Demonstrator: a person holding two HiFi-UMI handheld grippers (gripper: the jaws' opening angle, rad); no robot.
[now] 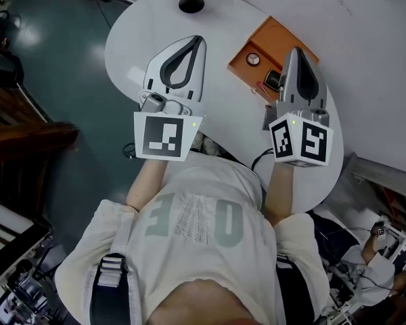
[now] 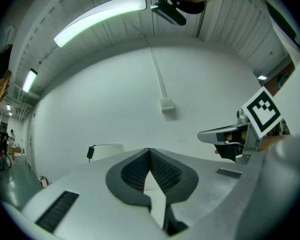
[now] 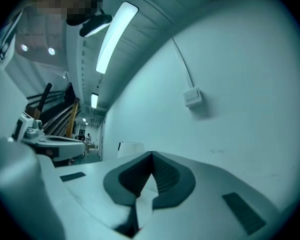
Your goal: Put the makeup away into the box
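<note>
**Head view: both claws shut, nothing in them**

My right gripper point(image 1: 297, 50) is closed up tight and empty, hanging over the orange box's point(image 1: 274, 36) right edge. Makeup point(image 1: 253, 59) sits inside the box, just left of that claw. Left gripper point(image 1: 200, 39) is closed and empty too, over the white table point(image 1: 132, 42).

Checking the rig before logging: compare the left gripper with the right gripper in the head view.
The left gripper sits over bare white table; the right gripper overlaps the orange box. The left gripper's marker cube shows one face, the right gripper's two. Both have their jaws shut on nothing.
</note>
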